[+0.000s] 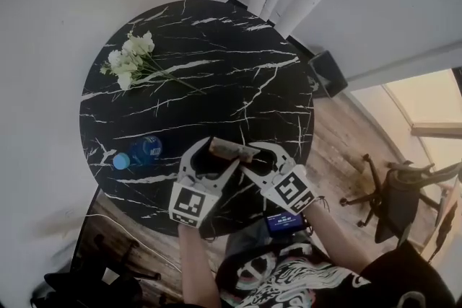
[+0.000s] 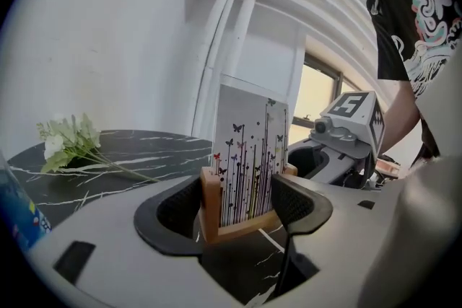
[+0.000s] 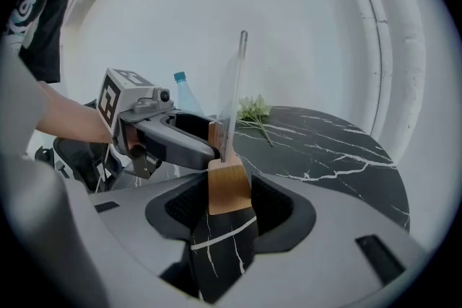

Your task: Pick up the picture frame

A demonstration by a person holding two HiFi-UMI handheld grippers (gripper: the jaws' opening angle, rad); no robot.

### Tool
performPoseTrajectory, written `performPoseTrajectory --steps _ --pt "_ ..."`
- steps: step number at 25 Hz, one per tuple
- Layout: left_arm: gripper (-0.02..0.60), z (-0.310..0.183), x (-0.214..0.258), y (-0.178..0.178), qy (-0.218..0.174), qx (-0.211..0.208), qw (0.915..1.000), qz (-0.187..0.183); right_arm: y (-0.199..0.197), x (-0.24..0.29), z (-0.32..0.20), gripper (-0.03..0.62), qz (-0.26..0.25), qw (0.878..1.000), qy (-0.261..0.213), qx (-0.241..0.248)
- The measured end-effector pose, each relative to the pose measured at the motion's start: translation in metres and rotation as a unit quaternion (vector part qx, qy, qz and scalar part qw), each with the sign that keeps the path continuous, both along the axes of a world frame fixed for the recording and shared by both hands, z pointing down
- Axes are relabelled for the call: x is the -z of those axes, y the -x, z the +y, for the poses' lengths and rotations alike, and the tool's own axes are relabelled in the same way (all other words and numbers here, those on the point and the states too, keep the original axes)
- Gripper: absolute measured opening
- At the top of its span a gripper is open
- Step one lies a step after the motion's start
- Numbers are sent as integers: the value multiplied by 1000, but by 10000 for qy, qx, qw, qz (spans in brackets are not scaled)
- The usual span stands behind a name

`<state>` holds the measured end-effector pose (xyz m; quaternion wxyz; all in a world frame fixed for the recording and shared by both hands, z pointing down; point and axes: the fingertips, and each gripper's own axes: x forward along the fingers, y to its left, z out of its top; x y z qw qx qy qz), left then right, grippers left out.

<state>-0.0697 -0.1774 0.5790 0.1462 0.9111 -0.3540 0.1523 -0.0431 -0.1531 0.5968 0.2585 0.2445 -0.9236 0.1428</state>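
The picture frame [image 1: 232, 150] is a clear pane printed with butterflies and stems, standing in a wooden base [image 2: 242, 216]. It hangs just above the near edge of the round black marble table [image 1: 216, 76]. My left gripper [image 1: 215, 157] is shut on one end of the base, its pads against the wood [image 2: 242, 205]. My right gripper [image 1: 258, 159] is shut on the other end, where the pane shows edge-on [image 3: 229, 187]. Each gripper shows in the other's view, facing it across the frame: the right gripper [image 2: 317, 159] and the left gripper [image 3: 180, 144].
White flowers [image 1: 130, 58] lie at the table's far left. A blue water bottle [image 1: 137, 153] lies left of my left gripper. A dark box [image 1: 328, 72] sits on the wooden floor beyond the table's right edge, and an office chair [image 1: 397, 198] stands further right.
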Motion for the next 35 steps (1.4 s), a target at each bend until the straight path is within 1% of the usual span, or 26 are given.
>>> performPoseTrajectory --steps 11,16,25,29,33,35 --pt "318 12 59 1 -246 286 9985 389 -3 65 8 182 -225 9987 -406 -188" --pt "318 30 76 3 -377 374 9980 351 -2 80 25 183 -271 9983 -490 -155" --pt "318 67 111 16 -664 696 9943 449 10 113 60 181 -447 9965 -704 -1" --pt "318 85 122 20 -763 731 9936 404 14 123 78 182 -499 9957 -776 56" --pt "318 99 137 22 -931 716 9927 285 16 136 92 183 -594 9948 -817 98" --pt "316 102 148 23 -1025 695 9919 295 18 146 94 183 -639 9940 -887 103"
